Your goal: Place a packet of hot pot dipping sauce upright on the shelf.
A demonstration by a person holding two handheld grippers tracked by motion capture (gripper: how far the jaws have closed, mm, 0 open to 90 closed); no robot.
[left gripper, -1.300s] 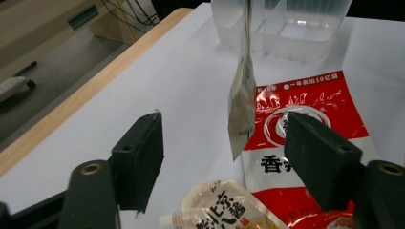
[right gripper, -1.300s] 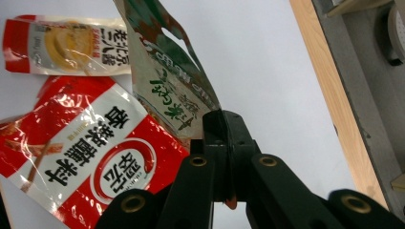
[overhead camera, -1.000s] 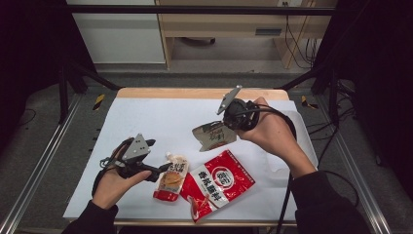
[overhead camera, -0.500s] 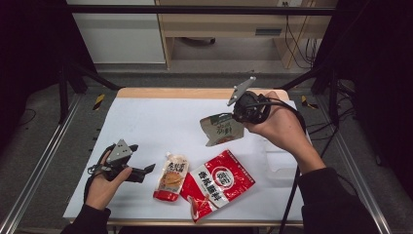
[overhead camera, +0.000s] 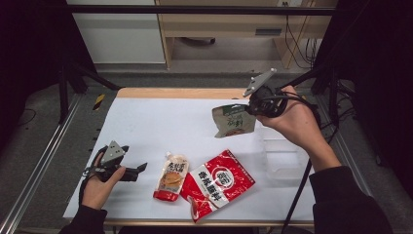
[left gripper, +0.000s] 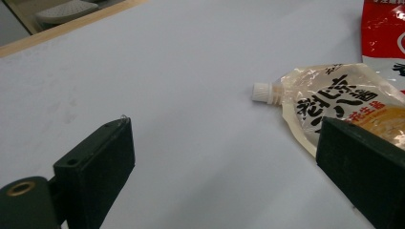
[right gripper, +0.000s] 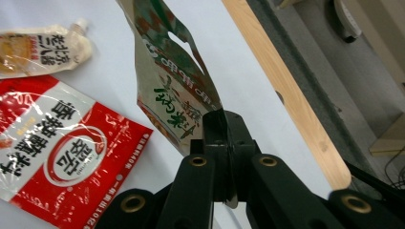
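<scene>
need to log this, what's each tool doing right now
left tool: open, holding nothing, low over the table beside the spouted sauce pouch.
right tool: shut on the green-printed packet, lifted off the table.

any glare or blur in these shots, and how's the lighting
High view: the white table top is brightly lit, the surroundings fall nearly black, and the picture is soft. Left gripper view: the spouted pouch is fairly sharp, the near jaws slightly soft. Right gripper view: glare streaks the red packet; the green pouch is somewhat blurred.

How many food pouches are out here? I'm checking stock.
3: a green pouch held in the right tongs, a spouted pouch and a red pouch lying on the table.
</scene>
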